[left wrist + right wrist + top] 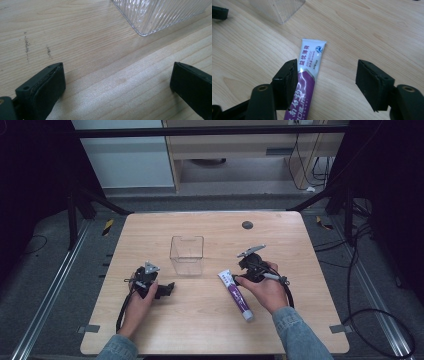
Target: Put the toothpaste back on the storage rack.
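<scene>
The work in hand looks like getting the white-and-purple plastic toothpaste tube into the clear ribbed plastic box, and it is at its very start. The tube lies flat on the pale wooden table, in front of the box and off to its right, well apart from it, with its flat crimped end pointing toward the box and its cap end toward the person. Nothing shows inside the box as far as its clear walls let one tell.

The right gripper has its jaws spread around the tube's crimped half: in the right gripper view the tube lies against the inner face of one jaw, while the other jaw stands clear of it with bare wood between. So the tube is framed but not yet pinched, and it rests on the table.

The left gripper sits in front of the box and to its left, jaws spread wide over bare wood, holding nothing; a corner of the box shows just beyond them.

Left to do, by my reading: close on the tube, lift it, carry it over the box's open top and release it inside.
</scene>
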